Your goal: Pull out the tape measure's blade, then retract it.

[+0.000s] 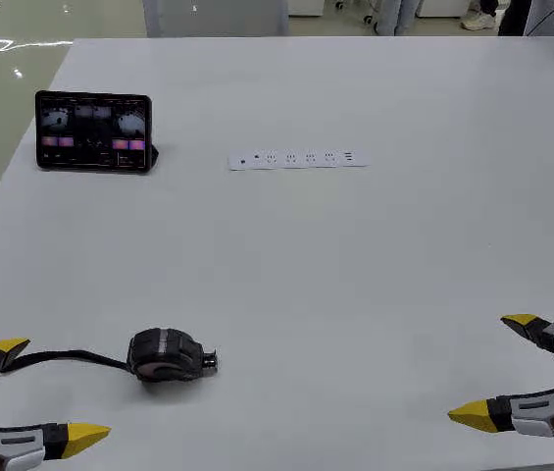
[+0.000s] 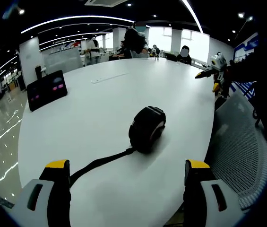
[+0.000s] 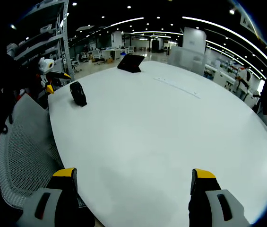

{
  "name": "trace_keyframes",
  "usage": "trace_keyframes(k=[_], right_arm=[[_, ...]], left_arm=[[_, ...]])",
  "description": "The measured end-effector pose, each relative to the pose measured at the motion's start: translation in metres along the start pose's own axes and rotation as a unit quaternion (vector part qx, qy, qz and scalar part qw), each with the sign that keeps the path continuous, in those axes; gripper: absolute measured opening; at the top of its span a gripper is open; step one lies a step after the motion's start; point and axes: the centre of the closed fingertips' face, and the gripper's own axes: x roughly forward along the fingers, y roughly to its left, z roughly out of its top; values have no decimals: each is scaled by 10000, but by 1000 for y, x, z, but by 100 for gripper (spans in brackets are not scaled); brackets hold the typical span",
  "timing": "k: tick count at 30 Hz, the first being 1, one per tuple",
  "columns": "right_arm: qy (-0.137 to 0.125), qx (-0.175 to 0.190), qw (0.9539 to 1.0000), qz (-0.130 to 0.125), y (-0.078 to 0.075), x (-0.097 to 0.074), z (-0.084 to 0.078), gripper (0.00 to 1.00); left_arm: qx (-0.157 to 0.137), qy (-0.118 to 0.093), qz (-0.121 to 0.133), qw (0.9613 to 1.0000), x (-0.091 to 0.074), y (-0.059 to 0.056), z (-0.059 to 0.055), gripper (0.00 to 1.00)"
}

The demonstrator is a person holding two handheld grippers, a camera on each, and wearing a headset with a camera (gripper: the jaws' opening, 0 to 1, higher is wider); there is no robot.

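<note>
**While both grippers gape, the tape measure lies at lower left**

Where the head view looks down on the broad white table point(image 1: 355, 265), the black, rounded tape measure point(image 1: 167, 355) lies on its side at the lower left of the frame, with no blade drawn out. A black strap point(image 1: 61, 357) trails from it leftward to the upper yellow tip of the left gripper point(image 1: 48, 389); whether strap and jaw touch I cannot tell. That gripper sits at the bottom left corner with its jaws spread wide and nothing between them. The right gripper point(image 1: 492, 368) is at the lower right edge, well apart from the tape measure, its jaws likewise apart and holding nothing.

In the left gripper view the tape measure point(image 2: 146, 127) stands at centre frame, beyond the parted jaws of the left gripper point(image 2: 127, 164), and the strap point(image 2: 100, 163) runs down to the jaw at lower left. The right gripper view has the tape measure point(image 3: 78, 93) far off at upper left, well beyond the spread jaws of the right gripper point(image 3: 134, 173).

A dark tablet with a lit screen point(image 1: 93, 131) stands propped at the upper left of the head view, and a flat white power strip point(image 1: 297, 159) lies to its right, near upper centre.
</note>
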Motion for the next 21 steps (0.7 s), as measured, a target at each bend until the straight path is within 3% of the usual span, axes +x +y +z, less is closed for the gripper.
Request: trace_keyframes(k=[5, 10, 14, 21], right_arm=[[75, -69, 9999, 12, -3, 1, 2, 99], [-35, -161, 9999, 28, -8, 5, 9, 99], [-6, -318, 9994, 97, -9, 13, 10, 99], [-40, -463, 9986, 267, -4, 21, 18, 99]], left_arm=[[112, -21, -51, 9999, 1, 2, 3, 99], [272, 98, -119, 9995, 4, 5, 5, 99], [379, 248, -290, 9986, 9, 3, 7, 99], [645, 292, -538, 9960, 16, -4, 19, 99]])
